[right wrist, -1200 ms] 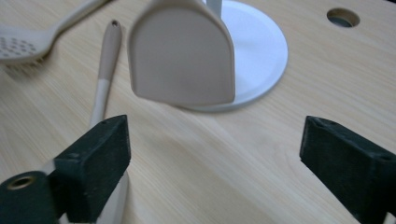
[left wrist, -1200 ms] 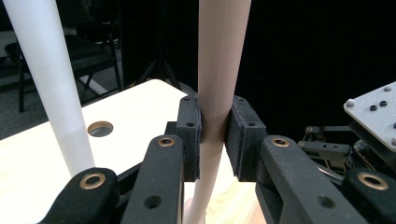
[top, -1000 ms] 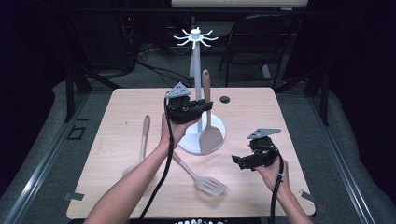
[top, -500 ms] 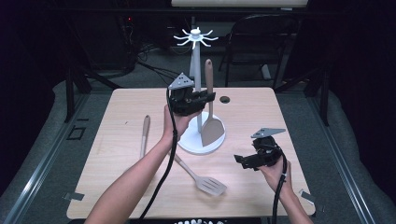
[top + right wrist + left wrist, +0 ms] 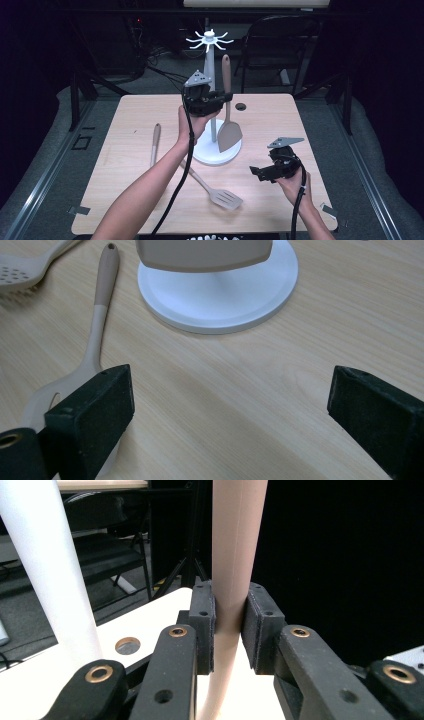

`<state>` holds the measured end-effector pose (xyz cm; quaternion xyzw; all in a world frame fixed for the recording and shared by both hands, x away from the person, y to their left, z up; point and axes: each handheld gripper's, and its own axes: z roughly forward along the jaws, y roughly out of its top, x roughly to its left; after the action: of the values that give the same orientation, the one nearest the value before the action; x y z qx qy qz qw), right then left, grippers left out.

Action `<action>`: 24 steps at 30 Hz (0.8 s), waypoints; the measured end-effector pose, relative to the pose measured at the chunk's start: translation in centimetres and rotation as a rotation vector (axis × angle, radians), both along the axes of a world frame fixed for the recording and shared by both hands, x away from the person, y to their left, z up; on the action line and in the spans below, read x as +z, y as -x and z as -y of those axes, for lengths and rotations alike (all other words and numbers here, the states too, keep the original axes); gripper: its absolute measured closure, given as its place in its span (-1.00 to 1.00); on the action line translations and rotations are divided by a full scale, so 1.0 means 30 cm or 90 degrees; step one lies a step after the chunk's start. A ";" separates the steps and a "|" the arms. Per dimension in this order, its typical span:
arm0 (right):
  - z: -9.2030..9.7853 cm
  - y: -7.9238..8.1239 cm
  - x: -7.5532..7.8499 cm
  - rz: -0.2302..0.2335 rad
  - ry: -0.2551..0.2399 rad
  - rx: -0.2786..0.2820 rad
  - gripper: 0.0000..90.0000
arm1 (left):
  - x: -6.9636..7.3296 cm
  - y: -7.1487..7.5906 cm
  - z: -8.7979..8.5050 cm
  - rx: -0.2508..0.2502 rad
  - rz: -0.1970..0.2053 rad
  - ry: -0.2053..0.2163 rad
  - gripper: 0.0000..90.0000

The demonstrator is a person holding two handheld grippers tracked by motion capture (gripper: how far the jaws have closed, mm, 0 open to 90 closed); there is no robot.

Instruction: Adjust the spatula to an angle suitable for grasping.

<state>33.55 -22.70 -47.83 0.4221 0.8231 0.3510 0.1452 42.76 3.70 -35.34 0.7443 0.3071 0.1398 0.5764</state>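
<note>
Now higher than a second ago, the left gripper point(image 5: 226, 96) clamps the beige silicone spatula point(image 5: 228, 131) upright, nearer the white rack's hooks point(image 5: 209, 40) above; the right gripper point(image 5: 257, 172) idles wide open, empty.

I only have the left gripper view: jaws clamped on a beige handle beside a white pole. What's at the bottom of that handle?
Observer: A solid flat blade. The spatula hangs upright in the left gripper, with the blade low by the rack base.
Operator: Where are the hooks relative to the handle?
Observer: The hook ring sits at the top of the pole, higher than the handle's tip.
Operator: Is the right gripper free to help?
Observer: Yes. The right gripper is open and empty, low over the table to the right of the base.
</note>
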 end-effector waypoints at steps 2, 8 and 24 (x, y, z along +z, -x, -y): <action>0.000 0.000 0.000 0.001 0.000 0.000 -0.90 | 0.006 -0.003 0.002 0.002 -0.003 0.008 0.71; -0.001 -0.002 -0.001 0.003 0.001 0.004 -0.91 | 0.022 -0.006 0.010 -0.003 -0.001 0.002 0.71; -0.006 -0.001 -0.003 0.002 0.004 0.005 -0.91 | 0.061 -0.020 0.013 0.004 0.000 0.008 0.71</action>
<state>33.58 -22.51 -47.91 0.4181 0.8255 0.3496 0.1465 43.35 3.30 -33.50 0.7397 0.3101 0.1393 0.5808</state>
